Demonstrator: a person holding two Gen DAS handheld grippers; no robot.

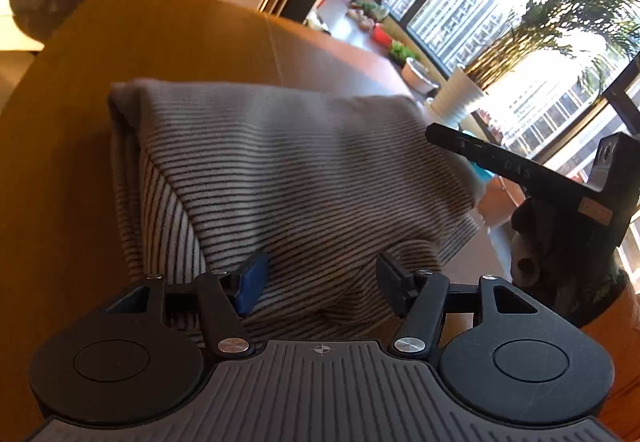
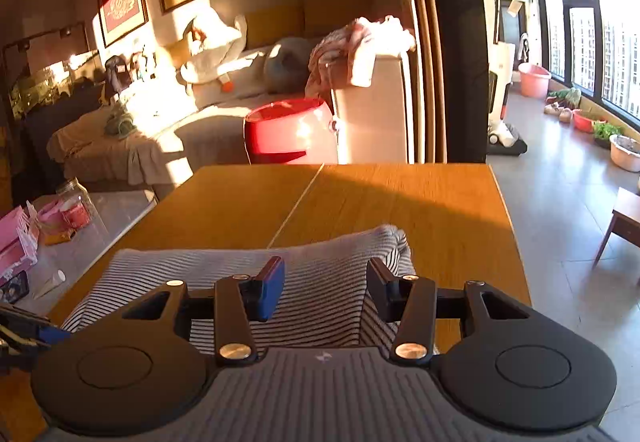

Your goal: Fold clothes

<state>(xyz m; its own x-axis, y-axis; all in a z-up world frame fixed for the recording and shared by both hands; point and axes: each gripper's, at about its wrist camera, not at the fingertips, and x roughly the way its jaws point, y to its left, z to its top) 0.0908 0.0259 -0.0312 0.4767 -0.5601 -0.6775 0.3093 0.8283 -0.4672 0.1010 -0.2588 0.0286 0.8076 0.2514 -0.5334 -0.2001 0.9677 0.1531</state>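
A grey garment with thin dark stripes (image 1: pixel 280 178) lies folded into a compact bundle on the wooden table (image 1: pixel 80 170). My left gripper (image 1: pixel 320 282) is open, its fingers just above the garment's near edge, holding nothing. The right gripper's body (image 1: pixel 560 194) shows at the right of the left wrist view, beside the garment's right edge. In the right wrist view the same striped garment (image 2: pixel 320 282) lies under my right gripper (image 2: pixel 326 288), which is open and empty over the cloth. The left gripper's blue pad (image 2: pixel 48 334) peeks in at the left edge.
A red bucket (image 2: pixel 288 134) stands beyond the table's far edge (image 2: pixel 360 166). A sofa with piled clothes (image 2: pixel 360 38) is behind it. A glass side table with a jar (image 2: pixel 76 202) is to the left. Plant pots and basins (image 2: pixel 624 150) line the window.
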